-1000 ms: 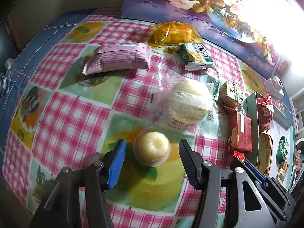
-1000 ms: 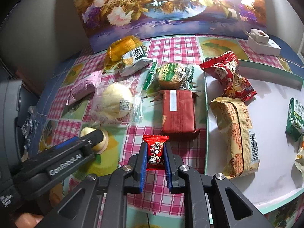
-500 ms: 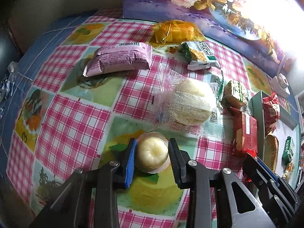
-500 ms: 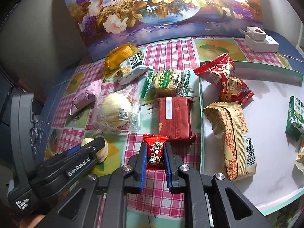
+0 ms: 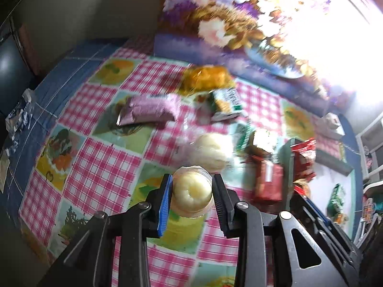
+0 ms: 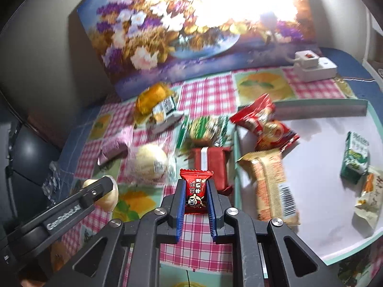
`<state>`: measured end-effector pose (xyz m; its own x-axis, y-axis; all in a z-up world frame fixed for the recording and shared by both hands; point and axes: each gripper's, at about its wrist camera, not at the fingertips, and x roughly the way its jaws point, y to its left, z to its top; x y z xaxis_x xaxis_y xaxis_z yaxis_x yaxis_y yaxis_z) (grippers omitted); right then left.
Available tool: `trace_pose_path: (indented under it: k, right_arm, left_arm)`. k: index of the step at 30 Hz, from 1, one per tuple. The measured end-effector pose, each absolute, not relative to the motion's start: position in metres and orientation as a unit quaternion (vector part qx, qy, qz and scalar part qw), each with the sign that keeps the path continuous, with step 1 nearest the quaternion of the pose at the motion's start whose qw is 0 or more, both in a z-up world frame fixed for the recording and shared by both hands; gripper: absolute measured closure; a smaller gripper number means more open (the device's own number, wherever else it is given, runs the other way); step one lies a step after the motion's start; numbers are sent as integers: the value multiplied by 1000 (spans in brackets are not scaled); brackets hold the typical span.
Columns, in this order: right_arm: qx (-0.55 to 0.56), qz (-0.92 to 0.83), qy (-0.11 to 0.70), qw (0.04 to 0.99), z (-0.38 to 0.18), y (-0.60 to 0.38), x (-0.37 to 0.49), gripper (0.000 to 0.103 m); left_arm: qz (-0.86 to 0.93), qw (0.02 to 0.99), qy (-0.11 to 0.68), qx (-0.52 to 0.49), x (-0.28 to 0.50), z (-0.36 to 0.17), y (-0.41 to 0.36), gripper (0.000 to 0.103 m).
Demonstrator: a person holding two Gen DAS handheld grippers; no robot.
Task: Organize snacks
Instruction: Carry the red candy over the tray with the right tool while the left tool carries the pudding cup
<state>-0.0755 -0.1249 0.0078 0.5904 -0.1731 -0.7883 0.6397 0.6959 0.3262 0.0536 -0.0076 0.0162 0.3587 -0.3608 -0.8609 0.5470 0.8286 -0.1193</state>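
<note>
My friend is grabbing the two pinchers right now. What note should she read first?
Left gripper: shut on the jelly cup.
Right gripper: shut on the red candy.
Already in the tray: a red bag, a tan packet, a green packet.
Left on the checkered cloth: bun, purple bar, orange cake, red wafer pack and others. Both held snacks probably go in the tray next.

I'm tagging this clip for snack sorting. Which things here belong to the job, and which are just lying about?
Part of the job:
- round clear cup of yellow jelly, in the left gripper
- small red wrapped candy, in the right gripper
- white tray with green rim
- flat dark red packet
- pink wrapped bar

Lying about:
- flower painting
- white power strip
</note>
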Motion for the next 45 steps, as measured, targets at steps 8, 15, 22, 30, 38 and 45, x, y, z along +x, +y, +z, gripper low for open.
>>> trace_pose_path:
  k: [8,15,22,30,38,45]
  right_arm:
    - [328,-280,359,828,19,-149,-109,85]
    - [356,-340,352,796,14,-178,-149,85]
    - [377,-396,338,766,13,-206,-189,85]
    - [399,-427,328,742,10,-224,-215,85]
    - [402,-437,334,732,8,-225,-219,84]
    - [410,-439,350,718,-2,-227,-220,84]
  left_arm:
    - [-313,818,476,82,16,42,-28,68]
    - [-337,803,484,79,-15,41,-48,68]
    - [-377,781,486,111,-51,32,-78,68]
    - [-414,748,498,147,-76,15,-99,68]
    - [-434,725,507,171,-94,2,-109,68]
    - [-434,715,516,187,-97,-8,-115,68]
